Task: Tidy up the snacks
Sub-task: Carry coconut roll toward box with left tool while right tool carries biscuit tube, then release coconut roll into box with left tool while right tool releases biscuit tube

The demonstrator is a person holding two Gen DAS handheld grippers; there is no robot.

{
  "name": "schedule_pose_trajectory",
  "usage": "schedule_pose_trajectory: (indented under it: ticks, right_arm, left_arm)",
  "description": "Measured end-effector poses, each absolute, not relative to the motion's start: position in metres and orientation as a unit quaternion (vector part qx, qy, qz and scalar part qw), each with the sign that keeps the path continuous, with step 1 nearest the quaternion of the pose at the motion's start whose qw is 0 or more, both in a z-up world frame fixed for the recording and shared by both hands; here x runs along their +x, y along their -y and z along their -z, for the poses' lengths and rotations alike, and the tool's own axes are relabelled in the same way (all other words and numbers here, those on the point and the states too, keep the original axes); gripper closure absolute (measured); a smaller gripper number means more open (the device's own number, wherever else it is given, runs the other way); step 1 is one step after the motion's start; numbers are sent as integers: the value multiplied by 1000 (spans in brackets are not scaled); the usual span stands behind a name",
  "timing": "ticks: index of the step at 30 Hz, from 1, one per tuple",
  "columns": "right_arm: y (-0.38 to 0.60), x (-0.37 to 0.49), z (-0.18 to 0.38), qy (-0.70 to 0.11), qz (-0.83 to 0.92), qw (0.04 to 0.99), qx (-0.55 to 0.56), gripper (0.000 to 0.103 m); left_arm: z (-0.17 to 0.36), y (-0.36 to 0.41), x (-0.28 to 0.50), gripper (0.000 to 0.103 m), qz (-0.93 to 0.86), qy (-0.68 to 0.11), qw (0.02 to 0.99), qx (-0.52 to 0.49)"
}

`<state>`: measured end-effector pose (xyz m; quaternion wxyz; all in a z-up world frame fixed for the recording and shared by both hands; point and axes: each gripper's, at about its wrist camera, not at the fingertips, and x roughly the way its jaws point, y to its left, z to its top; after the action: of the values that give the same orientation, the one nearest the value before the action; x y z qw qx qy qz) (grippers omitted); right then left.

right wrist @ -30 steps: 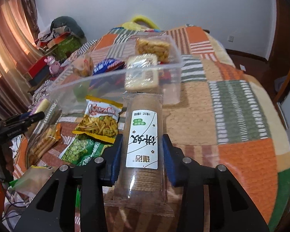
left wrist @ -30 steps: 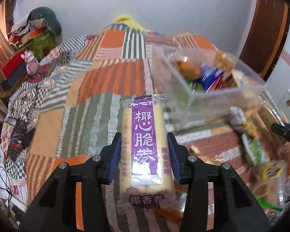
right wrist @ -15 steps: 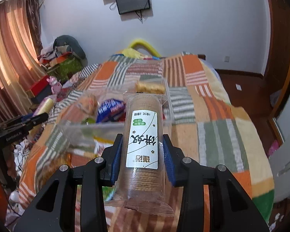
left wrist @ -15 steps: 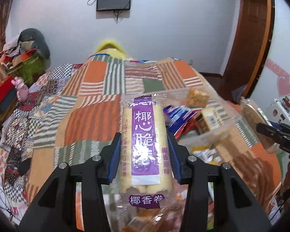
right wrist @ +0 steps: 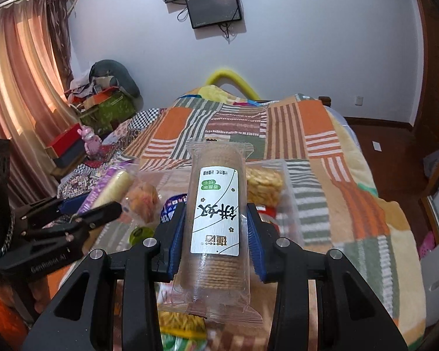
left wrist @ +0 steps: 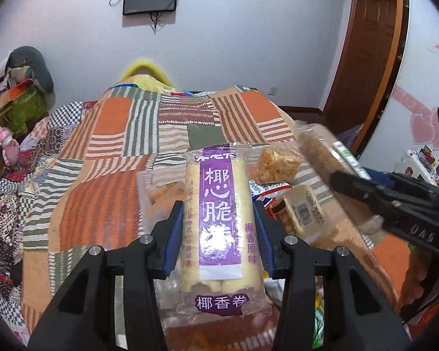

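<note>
My left gripper (left wrist: 218,222) is shut on a purple-labelled pack of coconut rolls (left wrist: 219,219) and holds it raised over the clear plastic snack box (left wrist: 145,193). My right gripper (right wrist: 215,225) is shut on a clear sleeve of round biscuits with a white label (right wrist: 215,213), also raised over the same box (right wrist: 289,193). The box holds several snacks, among them a crispy rice cake (left wrist: 278,162) and a yellow cracker pack (right wrist: 263,185). Each gripper shows in the other's view: the right one (left wrist: 395,204), the left one (right wrist: 58,228).
The box sits on a bed with an orange, green and striped patchwork blanket (left wrist: 108,152). Loose snack packs (right wrist: 181,327) lie on the bed below the right gripper. Clutter and a pink toy (right wrist: 89,143) stand at the left; a wooden door (left wrist: 374,58) is at the right.
Both grippers have lifted their packs off the bed and moved them forward over the snack box. The two grippers have come closer together.
</note>
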<state>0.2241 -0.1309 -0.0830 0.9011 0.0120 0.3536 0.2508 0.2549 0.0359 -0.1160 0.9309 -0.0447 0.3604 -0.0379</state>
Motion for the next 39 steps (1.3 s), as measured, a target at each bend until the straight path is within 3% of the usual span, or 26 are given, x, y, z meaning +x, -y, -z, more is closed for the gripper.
schedule_pose_trajectory:
  ticks: [20,22,24,27,39]
  right_arm:
    - [107,251,107,-387,-272,881,-5,66]
    - [109,247,101,-379,-274,884,-6,66]
    - [110,244,96,-373,-271,887,-13,66]
    - [114,238,89,-367,-272,889,-18,66]
    - [137,187,60,-346,-270,898,-13,42]
  left_arm:
    - [141,-29,301,57,42,-394,917,-45]
    - [138,-29,299,55,41,-392,918,-46]
    - [133,-29,295,46,39,-390,919,-45]
    - [122,-27,285,44,37,-378,924,-36]
    - [88,-40,205,30,28,-359,933,-9]
